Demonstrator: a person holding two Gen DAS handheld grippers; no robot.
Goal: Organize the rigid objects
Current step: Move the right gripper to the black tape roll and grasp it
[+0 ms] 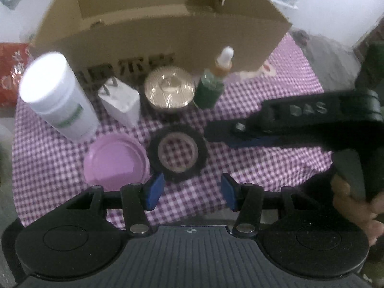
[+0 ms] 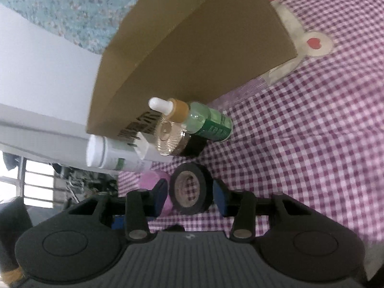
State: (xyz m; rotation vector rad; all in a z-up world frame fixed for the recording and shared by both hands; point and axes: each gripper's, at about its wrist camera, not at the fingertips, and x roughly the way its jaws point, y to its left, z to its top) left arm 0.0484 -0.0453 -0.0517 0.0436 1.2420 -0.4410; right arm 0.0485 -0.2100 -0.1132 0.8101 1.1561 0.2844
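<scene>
A black tape roll [image 1: 177, 153] lies flat on the purple checked cloth [image 1: 240, 168]. In the right wrist view the tape roll [image 2: 191, 188] sits between the blue pads of my right gripper [image 2: 192, 195], jaws open around it, contact unclear. My right gripper also shows in the left wrist view [image 1: 216, 134], reaching in from the right. My left gripper [image 1: 190, 192] is open and empty, just in front of the tape. Behind stand a white bottle [image 1: 57, 96], a white charger plug [image 1: 121, 102], a round glass-lidded jar [image 1: 169, 88], a green dropper bottle [image 1: 212, 84] and a pink lid [image 1: 116, 162].
An open cardboard box [image 1: 156, 24] stands behind the row of objects, also in the right wrist view [image 2: 192, 48]. A red packet [image 1: 10, 72] lies at the far left. White wall and blue patterned fabric [image 2: 60, 4] lie beyond the box.
</scene>
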